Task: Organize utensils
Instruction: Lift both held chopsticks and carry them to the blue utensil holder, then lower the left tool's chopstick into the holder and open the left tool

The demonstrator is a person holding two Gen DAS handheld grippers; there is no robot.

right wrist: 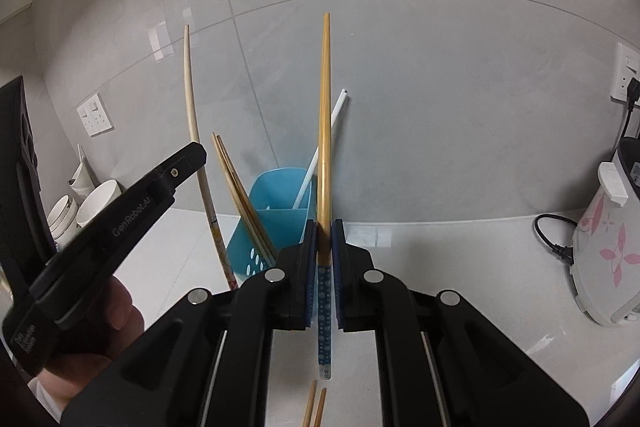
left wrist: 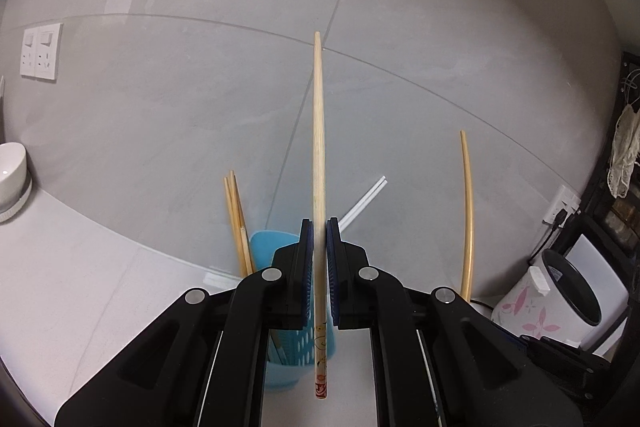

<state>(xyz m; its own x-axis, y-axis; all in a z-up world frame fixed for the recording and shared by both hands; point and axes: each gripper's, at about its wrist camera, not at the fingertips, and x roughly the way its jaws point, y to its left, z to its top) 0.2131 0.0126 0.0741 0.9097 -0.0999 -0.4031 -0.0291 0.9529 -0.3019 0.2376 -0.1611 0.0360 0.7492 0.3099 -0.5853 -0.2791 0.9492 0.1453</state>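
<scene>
My left gripper (left wrist: 320, 227) is shut on a pale wooden chopstick (left wrist: 319, 147) with a red-patterned handle end, held upright above the counter. My right gripper (right wrist: 324, 227) is shut on a darker amber chopstick (right wrist: 325, 115) with a blue dotted handle, also upright. A light blue perforated utensil holder (right wrist: 276, 199) stands just beyond both grippers against the wall and holds wooden chopsticks (right wrist: 236, 183) and white chopsticks (right wrist: 320, 147). The holder (left wrist: 276, 243) shows behind my left gripper. The left gripper (right wrist: 120, 223) and its chopstick (right wrist: 192, 99) appear at left in the right wrist view. The amber chopstick (left wrist: 467, 211) shows at right in the left wrist view.
A white rice cooker with pink flowers (right wrist: 604, 239) stands at right, its black cord (right wrist: 556, 243) on the counter. White bowls (right wrist: 88, 207) stack at the left. Two chopstick tips (right wrist: 314, 403) lie on the counter below my right gripper. Wall sockets (left wrist: 40, 51) are on the tiled wall.
</scene>
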